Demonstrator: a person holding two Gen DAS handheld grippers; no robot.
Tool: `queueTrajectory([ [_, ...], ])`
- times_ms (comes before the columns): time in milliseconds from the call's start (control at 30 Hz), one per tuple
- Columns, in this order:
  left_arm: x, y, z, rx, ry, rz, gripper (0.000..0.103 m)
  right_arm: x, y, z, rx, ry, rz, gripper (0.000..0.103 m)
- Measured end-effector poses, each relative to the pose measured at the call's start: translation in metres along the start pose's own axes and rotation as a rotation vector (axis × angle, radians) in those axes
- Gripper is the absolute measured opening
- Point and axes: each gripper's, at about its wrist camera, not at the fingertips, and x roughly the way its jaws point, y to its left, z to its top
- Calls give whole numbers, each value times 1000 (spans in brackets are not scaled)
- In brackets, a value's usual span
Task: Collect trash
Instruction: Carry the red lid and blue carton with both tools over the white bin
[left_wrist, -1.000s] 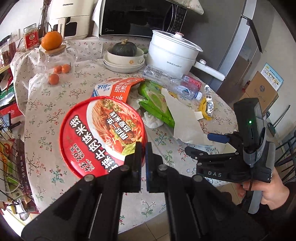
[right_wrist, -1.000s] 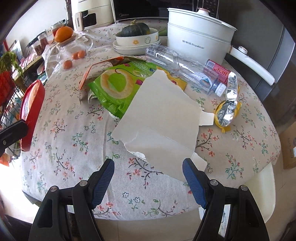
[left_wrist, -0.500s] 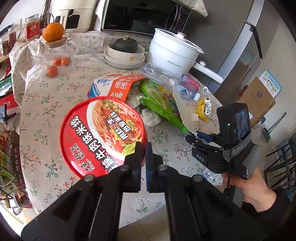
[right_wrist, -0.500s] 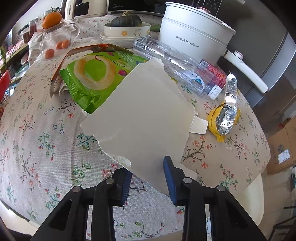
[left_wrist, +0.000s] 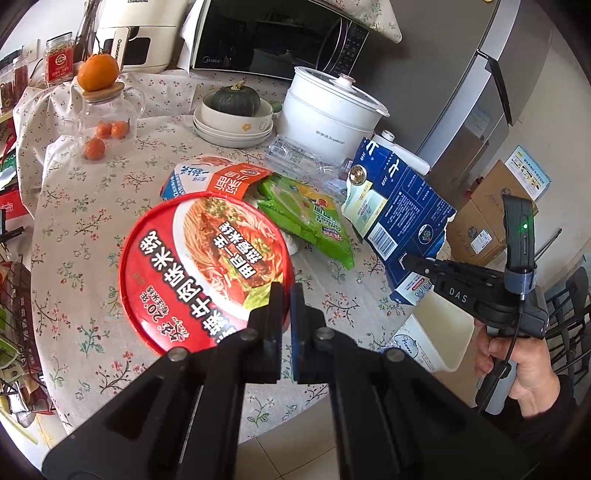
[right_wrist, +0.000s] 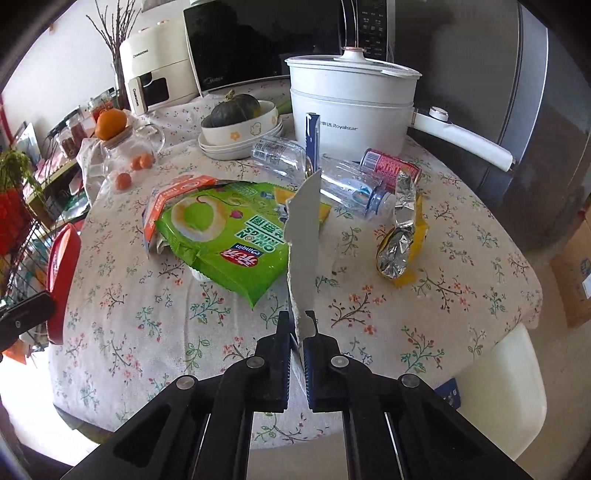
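My left gripper (left_wrist: 286, 299) is shut on the rim of a round red noodle-bowl lid (left_wrist: 207, 266) and holds it above the table. My right gripper (right_wrist: 297, 325) is shut on a torn piece of blue-printed cardboard (left_wrist: 400, 218), lifted off the table and standing on edge (right_wrist: 304, 236). The right gripper also shows in the left wrist view (left_wrist: 410, 260). On the floral tablecloth lie a green snack bag (right_wrist: 225, 236), an orange-and-white wrapper (left_wrist: 218, 177), a clear plastic bottle (right_wrist: 332, 177), a red can (right_wrist: 388, 164) and a yellow foil wrapper (right_wrist: 400, 240).
A white cooking pot (right_wrist: 351, 107), a bowl with a dark squash (right_wrist: 236, 122), a glass jar with oranges (left_wrist: 101, 107) and a microwave (left_wrist: 273, 37) stand at the table's back. A white bin (left_wrist: 436, 339) sits below the table's near-right edge. A wire rack (right_wrist: 22, 236) is at left.
My right gripper closed on the cardboard and lifted it off the table, turning it on edge. The left gripper kept holding the red lid.
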Motion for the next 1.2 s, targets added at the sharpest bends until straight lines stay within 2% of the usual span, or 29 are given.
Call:
queueTrajectory([
  [433,3,-22,6,13,-13,-58,4,-48,-20,6,75,-77,110,6],
  [600,7,-35,8,25,-12,-89,4,-67,-33,3,94,-105,117,6],
  [800,12,-55,10,52,-11,-126,4,-86,-60,-7,125,-128,85,6],
  [1200,31,-118,7,131,14,-231,4,-122,-144,-47,249,-129,-20,6],
])
